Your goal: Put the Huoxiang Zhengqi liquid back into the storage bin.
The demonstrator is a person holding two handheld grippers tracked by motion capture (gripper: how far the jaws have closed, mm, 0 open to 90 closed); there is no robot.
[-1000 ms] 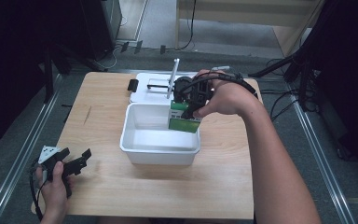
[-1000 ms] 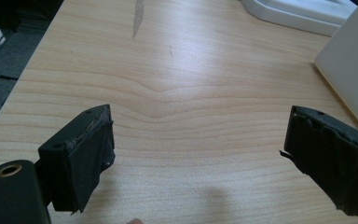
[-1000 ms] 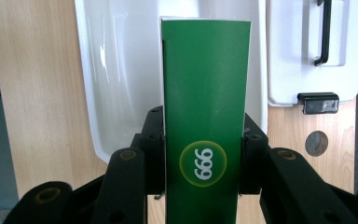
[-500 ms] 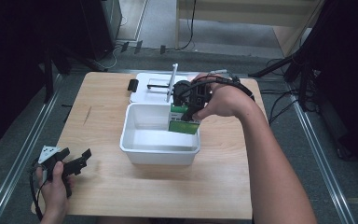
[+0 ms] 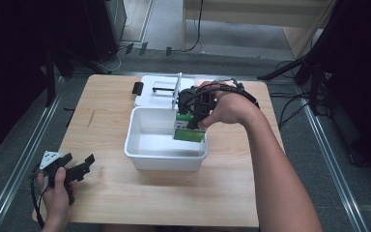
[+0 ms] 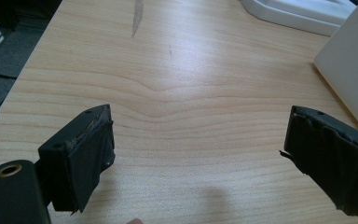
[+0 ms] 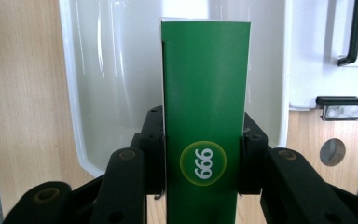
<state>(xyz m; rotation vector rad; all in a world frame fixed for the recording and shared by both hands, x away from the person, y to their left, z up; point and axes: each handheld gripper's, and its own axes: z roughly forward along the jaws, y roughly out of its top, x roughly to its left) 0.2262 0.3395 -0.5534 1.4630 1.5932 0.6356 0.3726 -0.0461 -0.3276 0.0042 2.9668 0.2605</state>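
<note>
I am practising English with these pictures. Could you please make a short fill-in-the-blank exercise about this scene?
1. The right gripper is shut on a ____ box.
2. The box is held over the white ____.
3. The left gripper has its jaws ____.
4. The table is made of ____.

Missing words: green; bin; open; wood

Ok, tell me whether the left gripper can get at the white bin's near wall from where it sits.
Probably yes. The left gripper is open, and bare table lies between it and the white bin.
</note>
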